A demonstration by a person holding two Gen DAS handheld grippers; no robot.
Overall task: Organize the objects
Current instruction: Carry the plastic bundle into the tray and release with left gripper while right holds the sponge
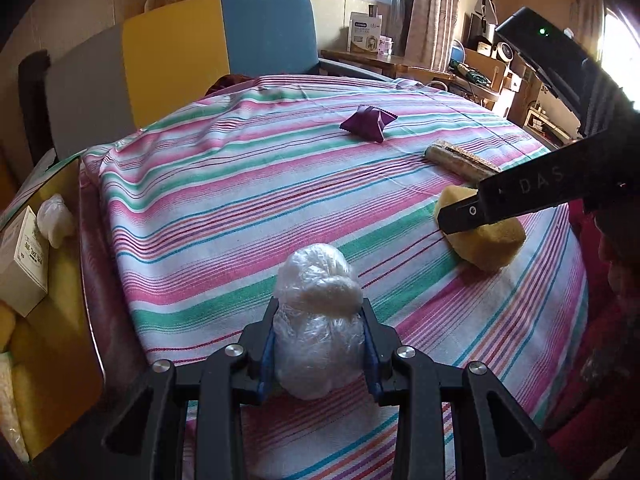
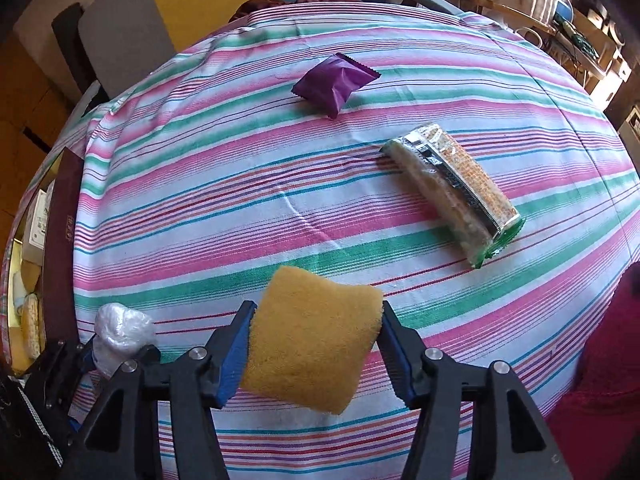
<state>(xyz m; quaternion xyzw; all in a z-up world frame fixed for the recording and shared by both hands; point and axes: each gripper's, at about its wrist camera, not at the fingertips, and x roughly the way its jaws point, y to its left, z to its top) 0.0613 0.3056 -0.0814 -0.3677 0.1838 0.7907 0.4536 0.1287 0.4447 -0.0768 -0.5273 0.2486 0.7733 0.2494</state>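
Observation:
My left gripper is shut on a clear plastic-wrapped white bundle just above the striped tablecloth. The bundle also shows in the right wrist view at the lower left. My right gripper is shut on a yellow sponge near the table's front. In the left wrist view the sponge sits at the right under the right gripper's finger. A purple packet lies at the far middle. A long cracker pack lies to the right.
An open box at the table's left edge holds a white carton, a white bundle and yellow sponges. A chair with grey, yellow and blue panels stands behind the table. A cluttered desk is at the back right.

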